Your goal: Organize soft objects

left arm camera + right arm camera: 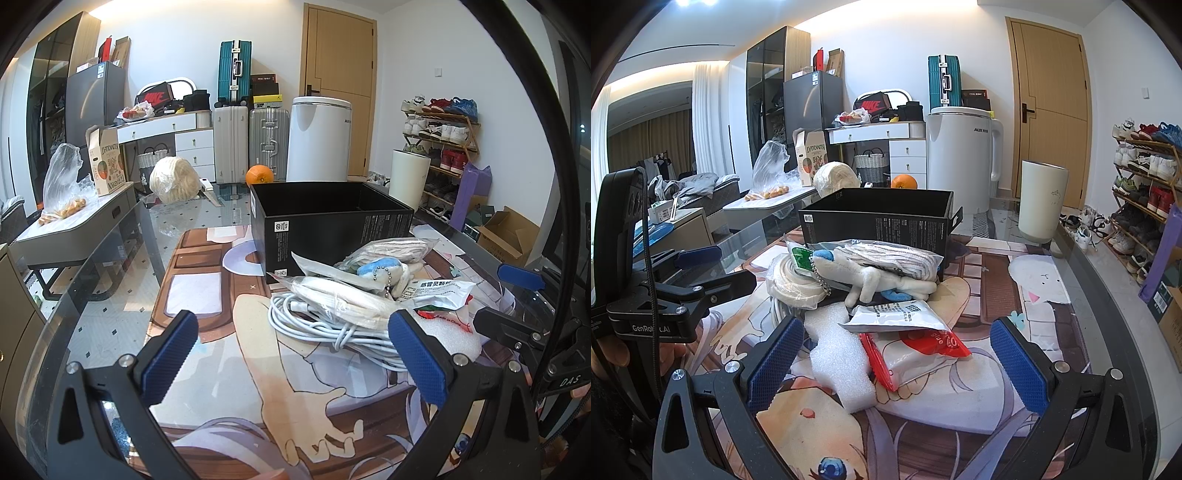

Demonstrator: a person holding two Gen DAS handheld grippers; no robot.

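Nearest, both grippers hang low over the printed desk mat (997, 387) with jaws spread wide and empty: the right gripper (892, 363) straddles a white foam strip (838, 354) and a red-and-white plastic pouch (923, 350), while the left gripper (291, 354) faces a coiled white cable (314, 321). Just beyond, the soft pile holds a white plush keychain toy (871, 277), bagged white cloth (890, 258) and a printed sachet (897, 314). Behind the pile stands an open black box (879, 218), with an orange (904, 182) farther back.

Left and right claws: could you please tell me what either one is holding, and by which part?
Nothing: the left claw and right claw are both open and empty.
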